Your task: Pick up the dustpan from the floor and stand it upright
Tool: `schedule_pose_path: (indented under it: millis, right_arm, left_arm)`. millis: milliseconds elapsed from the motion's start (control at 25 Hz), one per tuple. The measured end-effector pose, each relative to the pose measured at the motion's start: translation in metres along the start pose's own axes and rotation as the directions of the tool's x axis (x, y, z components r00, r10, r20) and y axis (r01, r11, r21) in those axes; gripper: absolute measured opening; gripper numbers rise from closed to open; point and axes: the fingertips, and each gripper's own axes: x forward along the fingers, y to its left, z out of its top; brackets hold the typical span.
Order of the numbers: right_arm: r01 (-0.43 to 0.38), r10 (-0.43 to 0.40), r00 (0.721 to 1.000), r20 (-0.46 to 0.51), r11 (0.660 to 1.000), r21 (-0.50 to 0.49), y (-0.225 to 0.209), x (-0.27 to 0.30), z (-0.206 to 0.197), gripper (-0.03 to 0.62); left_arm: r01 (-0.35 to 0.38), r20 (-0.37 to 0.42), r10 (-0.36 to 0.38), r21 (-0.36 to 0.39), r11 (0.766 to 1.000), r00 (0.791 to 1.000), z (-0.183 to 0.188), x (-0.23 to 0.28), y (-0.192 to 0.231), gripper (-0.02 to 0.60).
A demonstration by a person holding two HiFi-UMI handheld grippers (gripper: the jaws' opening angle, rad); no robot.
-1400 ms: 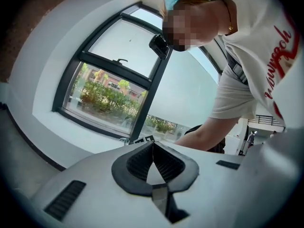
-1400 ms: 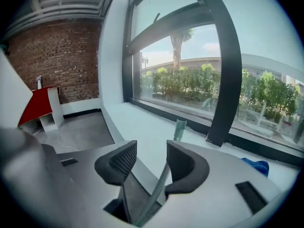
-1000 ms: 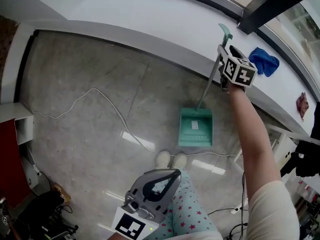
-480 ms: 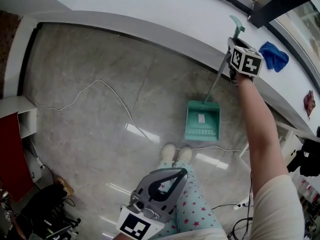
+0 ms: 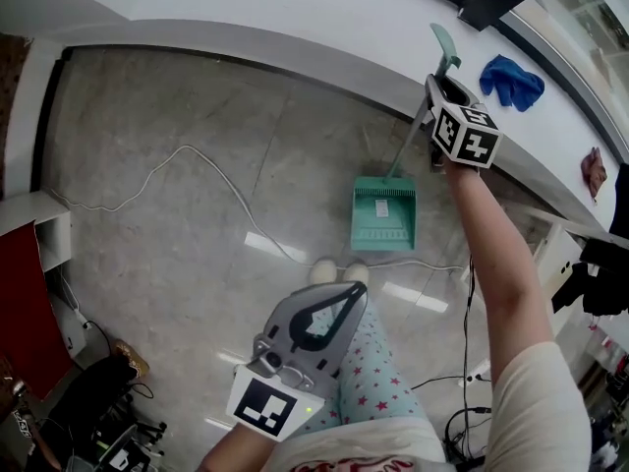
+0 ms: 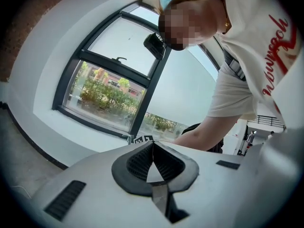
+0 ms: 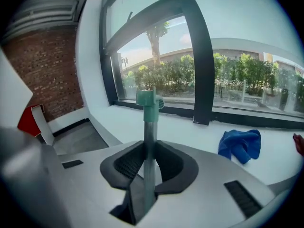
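Note:
The green dustpan (image 5: 383, 216) rests with its pan on the grey floor, just ahead of the person's shoes. Its long handle (image 5: 408, 141) leans up toward the white sill. My right gripper (image 5: 439, 91) is at the upper end of the handle, below the green hook-shaped tip. In the right gripper view the handle (image 7: 150, 127) runs between the black pads, and the jaws of my right gripper (image 7: 149, 148) are closing on it and touch it on both sides. My left gripper (image 5: 349, 293) hangs low in front of the person's legs. Its fingertips (image 6: 152, 144) meet with nothing between them.
A white cable (image 5: 187, 180) snakes across the floor left of the dustpan. A blue cloth (image 5: 511, 79) lies on the white window sill (image 5: 295, 8) and also shows as a blue cloth (image 7: 240, 144) in the right gripper view. A red panel (image 5: 20, 293) and dark clutter fill the left and bottom-left edges.
The right gripper has shifted a little to the left at the top of the handle. The pan stays on the floor by the shoes, and the left gripper has hardly moved.

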Motion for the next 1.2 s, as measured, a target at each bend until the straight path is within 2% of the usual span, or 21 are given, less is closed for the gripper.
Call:
schedule_pose_path:
  millis: [280, 600, 800, 920, 1040, 1200]
  right_arm:
    - [0.006, -0.007, 0.999, 0.039, 1.0, 0.028, 0.014, -0.049, -0.006, 0.095]
    - [0.021, -0.026, 0.994, 0.103, 0.998, 0.053, 0.029, -0.12, -0.022, 0.096]
    - [0.024, -0.028, 0.993, 0.111, 0.999, 0.035, 0.04, -0.161, -0.036, 0.097]
    - [0.027, -0.03, 0.993, 0.118, 0.999, 0.023, 0.045, -0.182, -0.045, 0.097]
    - [0.016, -0.023, 0.992, 0.124, 0.998, 0.06, 0.052, -0.199, -0.056, 0.096]
    - [-0.013, 0.005, 0.991, 0.13, 0.998, 0.063, 0.058, -0.205, -0.054, 0.097]
  left_arm:
    - [0.036, -0.039, -0.035, 0.034, 0.999, 0.999, 0.001, 0.03, -0.016, 0.021]
    - [0.032, -0.073, -0.029, 0.042, 0.999, 0.997, -0.006, 0.031, -0.021, 0.021]
    - [0.062, -0.107, -0.051, 0.1, 0.993, 0.993, -0.011, 0.036, -0.032, 0.021]
    - [0.082, -0.096, -0.071, 0.119, 0.989, 0.993, -0.009, 0.043, -0.038, 0.021]
    - [0.106, -0.094, -0.094, 0.136, 0.985, 0.991, -0.007, 0.046, -0.041, 0.021]
    - [0.124, -0.075, -0.114, 0.146, 0.982, 0.991, 0.001, 0.049, -0.044, 0.021]
